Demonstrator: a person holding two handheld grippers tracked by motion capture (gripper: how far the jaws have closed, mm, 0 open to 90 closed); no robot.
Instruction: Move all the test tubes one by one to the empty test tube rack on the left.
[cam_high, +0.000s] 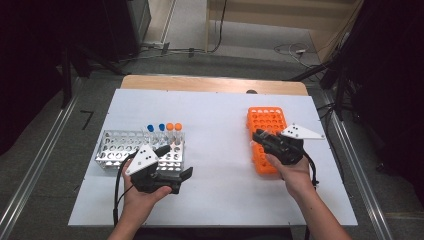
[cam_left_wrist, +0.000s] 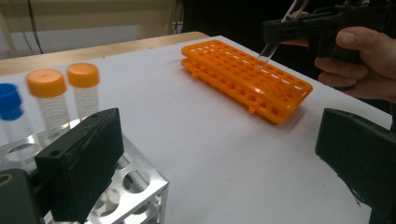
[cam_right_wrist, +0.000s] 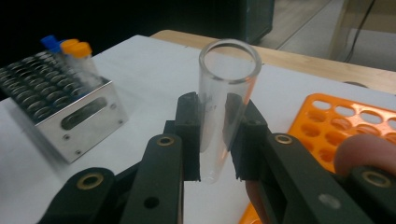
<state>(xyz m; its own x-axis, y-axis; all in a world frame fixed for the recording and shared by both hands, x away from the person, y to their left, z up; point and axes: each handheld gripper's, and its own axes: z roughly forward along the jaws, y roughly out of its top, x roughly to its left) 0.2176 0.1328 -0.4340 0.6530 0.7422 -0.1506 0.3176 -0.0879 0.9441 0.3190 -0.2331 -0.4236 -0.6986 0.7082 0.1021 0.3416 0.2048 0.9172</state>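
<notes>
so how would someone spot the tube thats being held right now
Start at the white table and find the orange rack on its right side. Just above it, the right gripper clamps a clear glass tube. Unlike the capped tubes in the metal rack, it is open-topped and empty.

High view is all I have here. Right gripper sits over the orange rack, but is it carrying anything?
Observer: Yes. The right gripper is shut on a clear glass tube, open mouth up, no cap.
Operator: Is the tube in a hole of the rack?
Observer: No. In the left gripper view its tip hangs above the orange rack.
Operator: And the left gripper?
Observer: The left gripper is open with nothing between its fingers, beside the metal rack.
Operator: Caps on the tubes there?
Observer: Two orange caps and at least one blue cap.
</notes>
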